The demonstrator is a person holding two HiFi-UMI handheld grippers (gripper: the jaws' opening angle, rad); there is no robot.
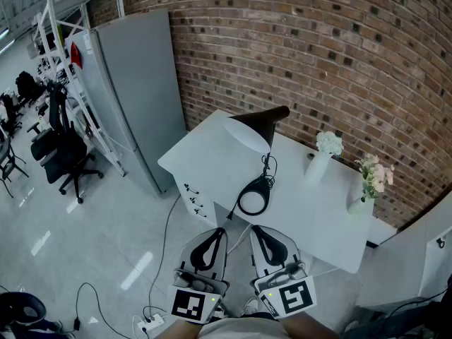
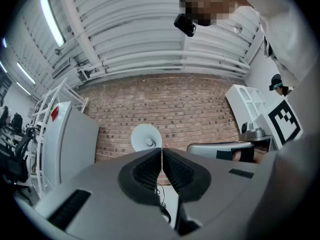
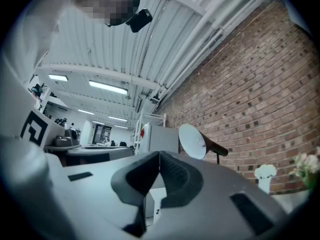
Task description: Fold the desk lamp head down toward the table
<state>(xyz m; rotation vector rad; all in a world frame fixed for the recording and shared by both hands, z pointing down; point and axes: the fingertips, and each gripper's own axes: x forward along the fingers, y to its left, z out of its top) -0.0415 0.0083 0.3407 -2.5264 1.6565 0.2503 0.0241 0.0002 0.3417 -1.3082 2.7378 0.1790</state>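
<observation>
Brick wall, glossy grey floor

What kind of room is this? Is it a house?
Probably an office or workshop, not a house: black office chairs stand on a shiny floor at the left, metal racks rise behind them, and long strip lights run overhead.

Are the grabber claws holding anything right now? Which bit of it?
Nothing is held. The left gripper and right gripper both have their jaws pressed together on nothing, short of the desk lamp.
</observation>
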